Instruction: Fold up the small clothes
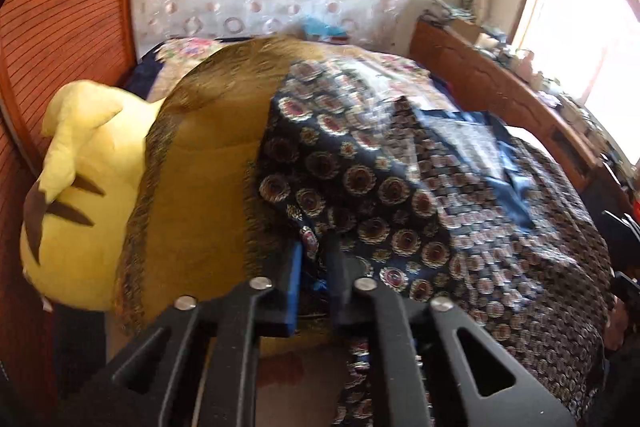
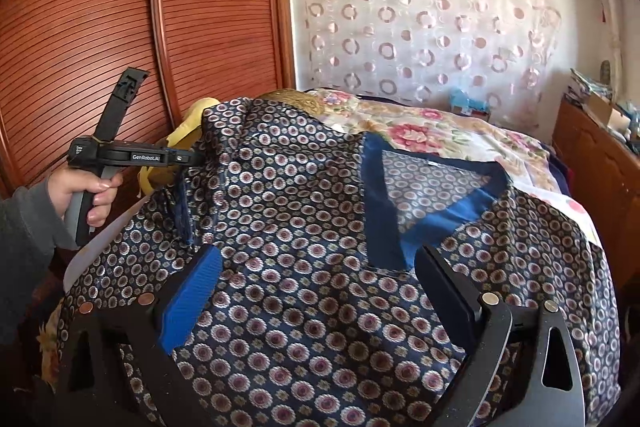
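Observation:
A navy garment (image 2: 304,227) printed with small round flowers and trimmed with a plain blue V collar (image 2: 384,211) lies spread on the bed. In the right wrist view a hand holds my left gripper (image 2: 191,159) at the garment's left edge. In the left wrist view that gripper (image 1: 316,261) is shut, with a fold of the patterned garment (image 1: 380,187) pinched between its blue pad and black finger. My right gripper (image 2: 320,269) hovers over the garment's front just below the collar. Its jaws are wide open with nothing between them.
A yellow plush toy (image 1: 80,163) and a mustard fringed blanket (image 1: 200,167) lie left of the garment. A slatted wooden wardrobe (image 2: 120,7) stands behind them. Under the garment is a floral bedspread (image 2: 420,127). A cluttered wooden ledge (image 1: 500,83) runs along the bed's right side.

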A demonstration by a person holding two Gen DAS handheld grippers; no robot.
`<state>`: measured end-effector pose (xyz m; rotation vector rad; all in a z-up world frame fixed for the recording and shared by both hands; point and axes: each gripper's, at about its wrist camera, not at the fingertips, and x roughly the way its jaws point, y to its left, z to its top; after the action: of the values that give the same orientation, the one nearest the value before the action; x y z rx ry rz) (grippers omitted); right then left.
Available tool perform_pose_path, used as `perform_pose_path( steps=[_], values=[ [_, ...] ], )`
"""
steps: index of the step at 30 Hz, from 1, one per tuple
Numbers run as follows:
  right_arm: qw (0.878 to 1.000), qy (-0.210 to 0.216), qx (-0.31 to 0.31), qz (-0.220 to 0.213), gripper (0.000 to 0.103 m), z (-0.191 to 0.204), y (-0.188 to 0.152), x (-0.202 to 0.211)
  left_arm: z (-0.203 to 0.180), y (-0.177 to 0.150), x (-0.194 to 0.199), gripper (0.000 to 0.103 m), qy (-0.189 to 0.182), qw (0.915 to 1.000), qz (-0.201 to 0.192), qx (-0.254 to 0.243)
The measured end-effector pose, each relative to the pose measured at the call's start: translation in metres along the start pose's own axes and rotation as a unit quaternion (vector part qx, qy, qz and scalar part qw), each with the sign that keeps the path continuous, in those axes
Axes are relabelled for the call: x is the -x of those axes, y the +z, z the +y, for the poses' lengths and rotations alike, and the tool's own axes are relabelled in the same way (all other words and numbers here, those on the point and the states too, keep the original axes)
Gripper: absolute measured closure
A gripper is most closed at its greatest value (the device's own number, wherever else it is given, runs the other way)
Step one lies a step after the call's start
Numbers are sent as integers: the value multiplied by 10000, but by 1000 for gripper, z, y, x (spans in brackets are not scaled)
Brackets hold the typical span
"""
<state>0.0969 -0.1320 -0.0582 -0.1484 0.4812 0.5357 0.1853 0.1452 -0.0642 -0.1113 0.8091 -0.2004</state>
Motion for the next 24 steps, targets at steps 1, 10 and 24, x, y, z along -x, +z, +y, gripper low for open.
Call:
perform_pose_path(
  steps=[1,10,24],
  values=[
    [10000,-17,-18,-2,6,-1,-1,1,-4,2,3,96,-23,10000,-51,-73],
    [9999,-93,-79,-42,6,-7,-3,6,-56,48,20,97,-112,9976,-430,-530],
    [9993,-290,-238,3,6,-27,-17,19,-97,60,26,60,-343,9946,-542,-819]
  ],
)
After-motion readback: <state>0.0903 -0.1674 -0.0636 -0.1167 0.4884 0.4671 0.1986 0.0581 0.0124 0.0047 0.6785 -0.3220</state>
